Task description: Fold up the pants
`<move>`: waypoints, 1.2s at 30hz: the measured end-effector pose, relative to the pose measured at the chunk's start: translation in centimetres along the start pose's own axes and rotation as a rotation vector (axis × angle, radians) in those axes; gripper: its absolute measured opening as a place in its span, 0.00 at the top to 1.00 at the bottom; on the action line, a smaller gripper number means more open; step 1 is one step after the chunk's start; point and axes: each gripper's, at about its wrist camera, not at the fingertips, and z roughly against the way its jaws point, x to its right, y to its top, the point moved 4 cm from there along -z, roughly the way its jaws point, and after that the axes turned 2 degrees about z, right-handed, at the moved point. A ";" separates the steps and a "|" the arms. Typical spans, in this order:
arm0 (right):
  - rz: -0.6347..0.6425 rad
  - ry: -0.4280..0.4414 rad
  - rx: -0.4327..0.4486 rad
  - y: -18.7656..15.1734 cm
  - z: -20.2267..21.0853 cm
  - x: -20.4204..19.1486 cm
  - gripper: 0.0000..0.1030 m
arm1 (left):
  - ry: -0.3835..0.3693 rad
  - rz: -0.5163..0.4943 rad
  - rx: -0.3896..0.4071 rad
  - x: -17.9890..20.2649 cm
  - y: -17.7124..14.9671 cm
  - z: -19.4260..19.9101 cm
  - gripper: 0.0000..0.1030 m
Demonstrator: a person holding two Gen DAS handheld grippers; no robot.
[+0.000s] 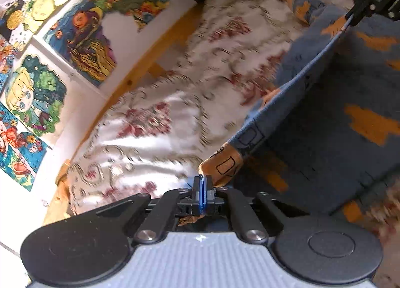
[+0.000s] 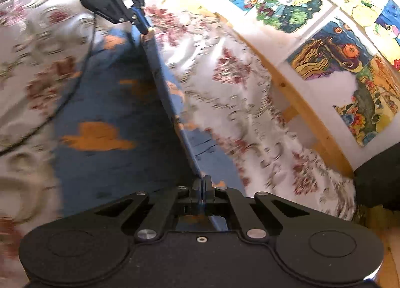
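Left hand-held gripper point(image 1: 203, 188), nearest the lens, is clamped on one orange-patched corner of the blue pants point(image 1: 350, 102); right hand-held gripper point(image 2: 203, 188) is clamped on the other end of that edge. Edge pulled taut between them, likely to carry it over for a fold. Pants partly lifted over the floral bedspread point(image 1: 155, 117); held edge runs gripper to gripper.

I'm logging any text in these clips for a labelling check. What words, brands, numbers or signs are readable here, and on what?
No text can be read with confidence.
Pants: dark outlined box-like marks on the orange patch near the left hand-held gripper; they may be letters, too distorted to read.
Wall pictures: cartoon drawings, no legible words.
Floral bedspread: pattern only, blurred.
Right hand-held gripper: no marking visible.
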 end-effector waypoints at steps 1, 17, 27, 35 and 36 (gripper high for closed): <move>-0.009 0.007 -0.014 -0.1 0.5 -1.4 1.00 | -0.003 -0.010 -0.009 0.8 -0.7 0.1 0.99; 0.015 -0.029 -0.017 -1.3 0.0 -6.6 0.74 | 0.075 -0.061 -0.050 4.0 -3.6 0.4 0.64; 0.030 -0.058 -0.005 -1.2 0.3 -6.6 0.99 | 0.059 -0.226 -0.025 4.5 -3.2 0.5 0.98; 0.142 0.031 -0.064 -0.8 2.6 -9.3 1.00 | -0.026 -0.311 -0.026 5.1 -4.7 1.6 0.98; 0.161 0.047 -0.072 -0.9 2.5 -9.8 1.00 | -0.036 -0.316 -0.030 5.3 -4.9 1.7 0.98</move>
